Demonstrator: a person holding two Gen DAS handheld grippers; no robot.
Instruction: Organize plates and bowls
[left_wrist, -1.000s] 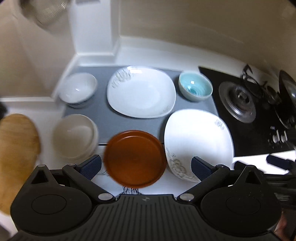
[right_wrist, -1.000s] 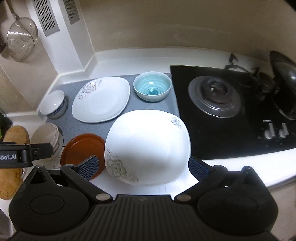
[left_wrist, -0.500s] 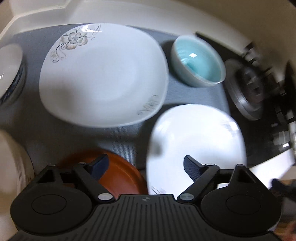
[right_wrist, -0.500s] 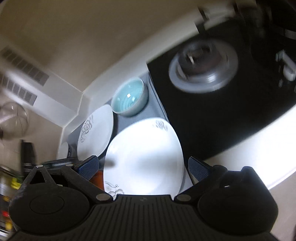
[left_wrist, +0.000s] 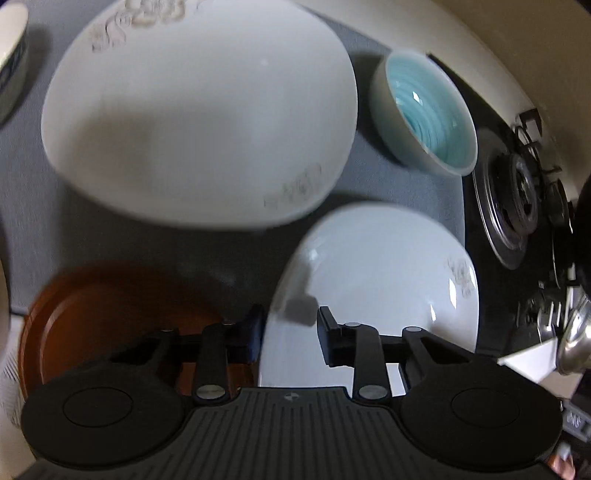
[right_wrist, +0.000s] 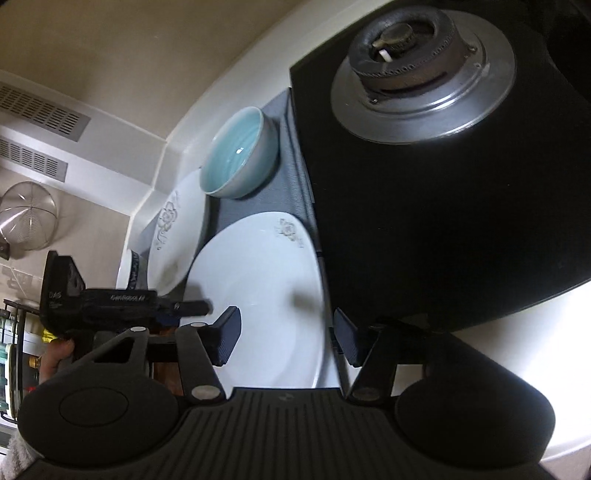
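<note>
Grippers both angle down over the near white plate (left_wrist: 376, 280). Left gripper (left_wrist: 290, 332) straddles its left rim, jaws closing, pads not yet pressing. Right gripper (right_wrist: 286, 338) straddles its right rim beside the stove (right_wrist: 443, 184), also closing. Brown plate (left_wrist: 110, 317) sits just left; turquoise bowl (left_wrist: 424, 114) and another white plate (left_wrist: 199, 118) lie ahead.

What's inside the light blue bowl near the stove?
The light blue bowl looks empty: only its ringed turquoise glaze shows. The floor just behind its near rim is hidden.
</note>
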